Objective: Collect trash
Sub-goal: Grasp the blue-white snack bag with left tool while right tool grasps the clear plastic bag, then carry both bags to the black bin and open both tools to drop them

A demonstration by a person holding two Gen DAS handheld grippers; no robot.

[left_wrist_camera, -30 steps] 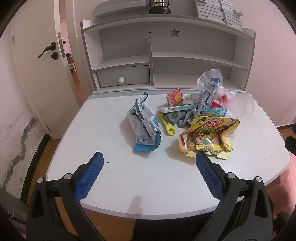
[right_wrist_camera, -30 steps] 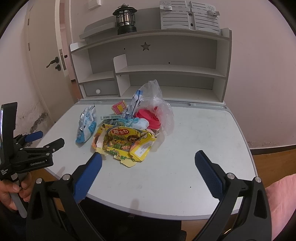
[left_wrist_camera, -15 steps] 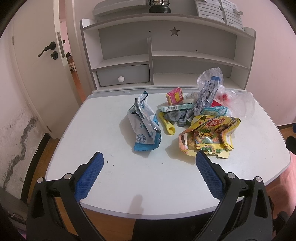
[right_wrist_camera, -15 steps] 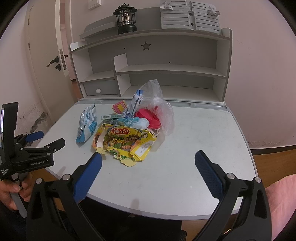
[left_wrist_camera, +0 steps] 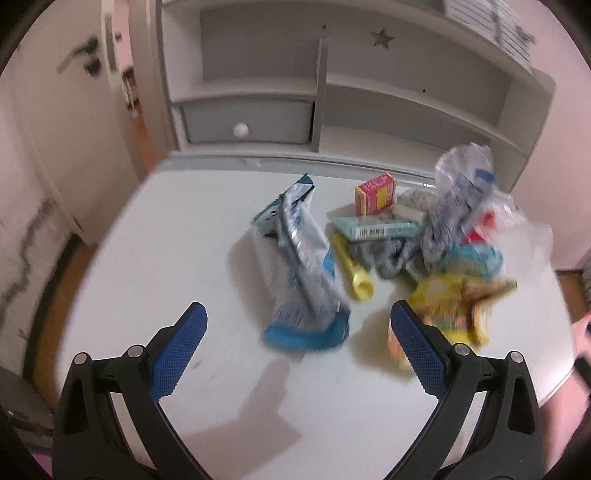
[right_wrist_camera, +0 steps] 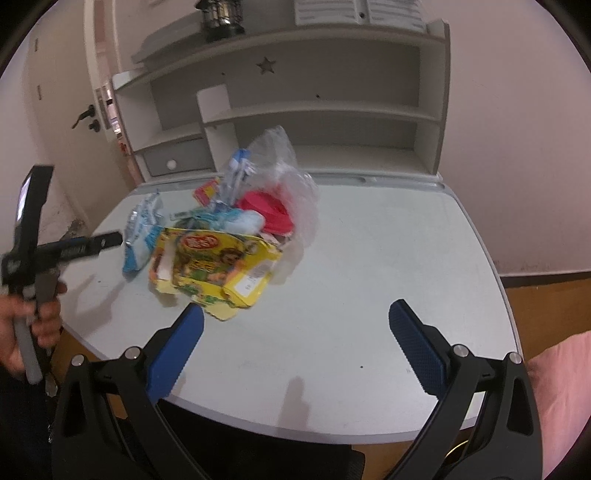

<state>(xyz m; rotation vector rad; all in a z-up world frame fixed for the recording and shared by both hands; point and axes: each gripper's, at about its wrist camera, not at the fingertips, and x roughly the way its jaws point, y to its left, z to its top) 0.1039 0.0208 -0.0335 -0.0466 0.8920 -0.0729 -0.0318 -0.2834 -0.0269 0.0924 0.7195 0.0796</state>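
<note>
A heap of trash lies on the white desk (left_wrist_camera: 155,258). A silver and blue snack bag (left_wrist_camera: 301,266) lies at its left, also in the right wrist view (right_wrist_camera: 142,230). A yellow snack box (right_wrist_camera: 214,266) lies in front, seen blurred in the left wrist view (left_wrist_camera: 458,306). A clear plastic bag (right_wrist_camera: 291,184) holds a red lid (right_wrist_camera: 269,212). A small red and yellow box (left_wrist_camera: 376,194), a mint carton (left_wrist_camera: 376,230) and a yellow tube (left_wrist_camera: 352,273) lie between. My left gripper (left_wrist_camera: 297,325) is open just before the snack bag. My right gripper (right_wrist_camera: 295,321) is open, right of the yellow box.
A white and grey shelf unit (left_wrist_camera: 369,96) with a knob drawer (left_wrist_camera: 245,123) stands at the desk's back. A lantern (right_wrist_camera: 221,14) sits on top. A door (left_wrist_camera: 66,92) is at the left. The left gripper and hand show in the right wrist view (right_wrist_camera: 40,251).
Both grippers have moved forward over the desk toward the trash heap. The left one now reaches close to the silver and blue snack bag. Both stay open.
</note>
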